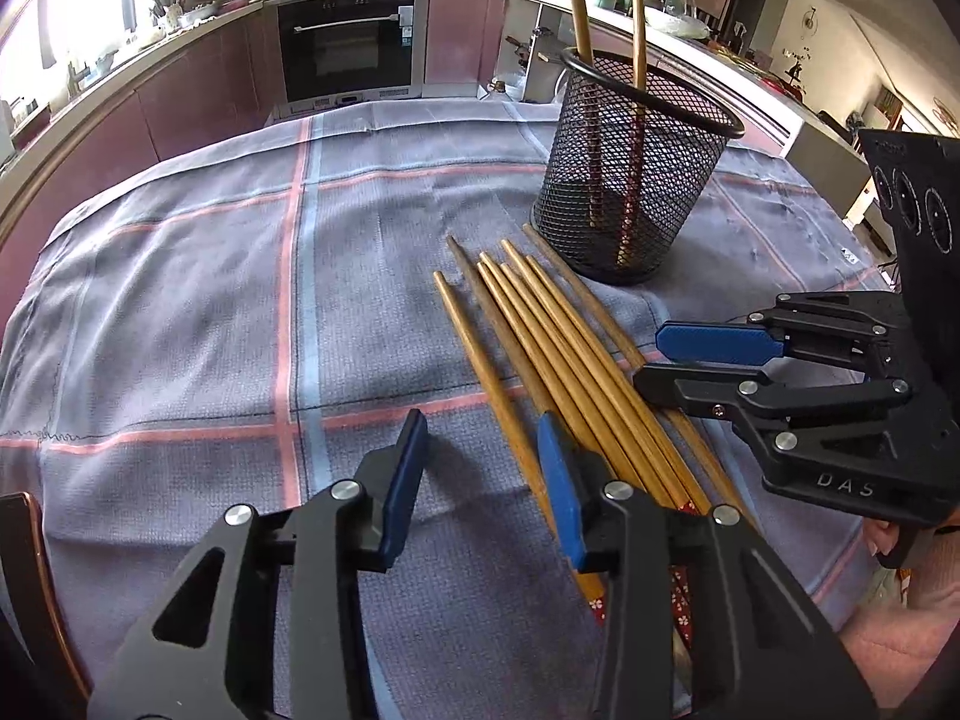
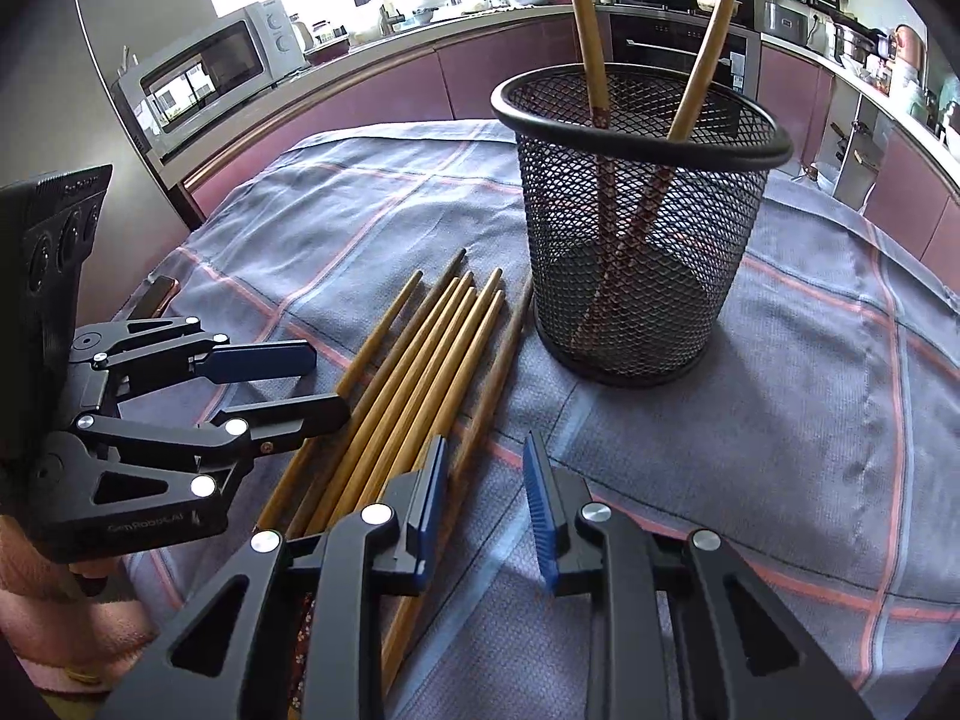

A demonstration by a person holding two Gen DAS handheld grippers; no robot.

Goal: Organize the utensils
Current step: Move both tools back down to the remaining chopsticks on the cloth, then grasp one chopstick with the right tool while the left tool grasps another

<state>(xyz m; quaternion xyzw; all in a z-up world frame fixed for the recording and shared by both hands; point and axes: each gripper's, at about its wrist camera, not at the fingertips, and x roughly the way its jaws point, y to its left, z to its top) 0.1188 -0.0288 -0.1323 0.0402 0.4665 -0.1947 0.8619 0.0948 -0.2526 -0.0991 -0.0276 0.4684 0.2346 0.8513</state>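
Observation:
Several wooden chopsticks point(image 1: 558, 336) point(image 2: 420, 360) lie side by side on the checked cloth, tips toward a black mesh cup point(image 1: 630, 180) point(image 2: 636, 240). Two chopsticks point(image 1: 579, 12) point(image 2: 585, 30) stand in the cup. My left gripper point(image 1: 480, 426) point(image 2: 330, 384) hangs low over the bundle's left side, jaws apart, with the leftmost stick running under its right finger. My right gripper point(image 2: 486, 441) point(image 1: 651, 360) is at the bundle's right side. The rightmost stick lies between its blue pads point(image 2: 432, 480), and they do not press on it.
The grey cloth with pink and blue stripes point(image 1: 240, 300) covers the table, with bare cloth left of the sticks and right of the cup. A dark wooden chair back point(image 1: 24, 570) is at the near left edge. Kitchen counters, an oven and a microwave point(image 2: 204, 72) stand beyond.

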